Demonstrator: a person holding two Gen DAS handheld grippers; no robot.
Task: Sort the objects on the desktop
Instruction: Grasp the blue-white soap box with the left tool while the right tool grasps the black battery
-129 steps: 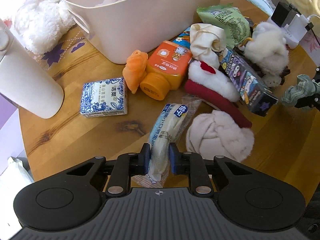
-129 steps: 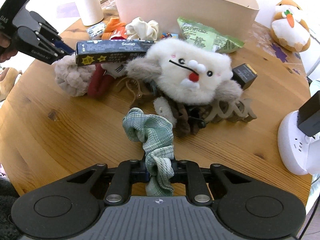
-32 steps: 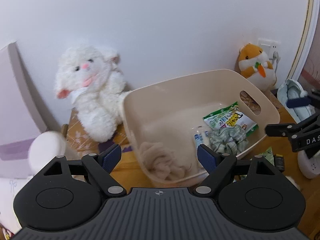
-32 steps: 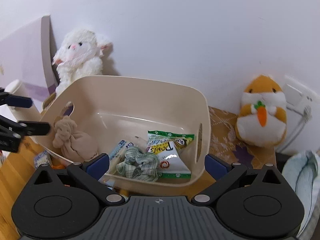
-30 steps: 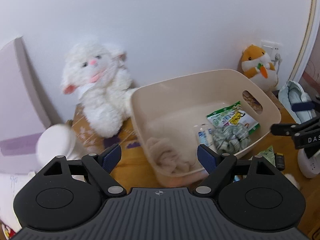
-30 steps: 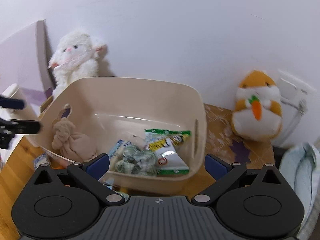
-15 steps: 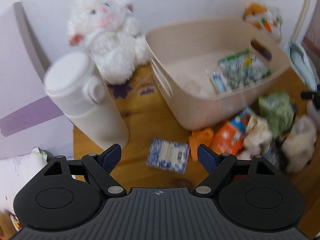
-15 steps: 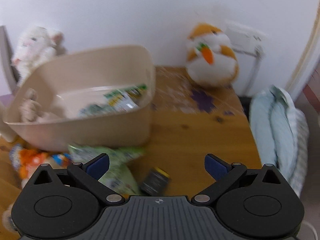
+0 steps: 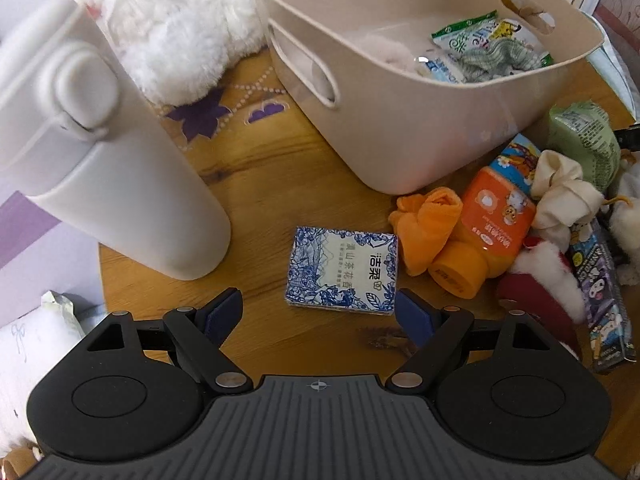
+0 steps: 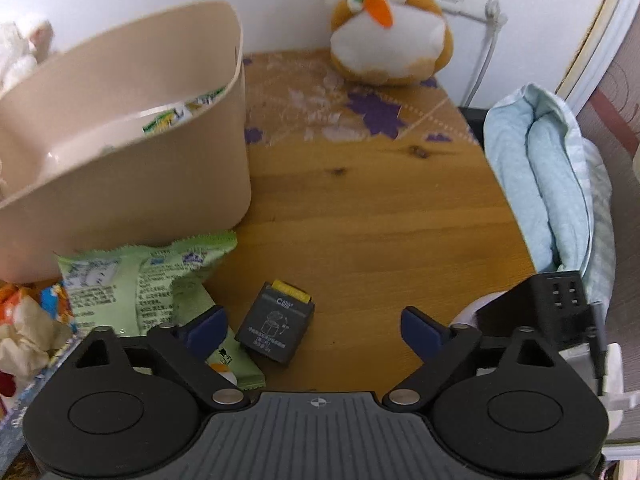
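Left wrist view: tissue pack (image 9: pixel 343 271) lies flat, long axis left-right.

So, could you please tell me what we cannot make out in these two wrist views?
- Left wrist: the beige plastic bin hides its floor; blur smears the pale lump beside the green checked scrunchie.
- Left wrist: the fluffy white plush rabbit loses its head at the top edge.
- Right wrist: the small black box has unreadable print.
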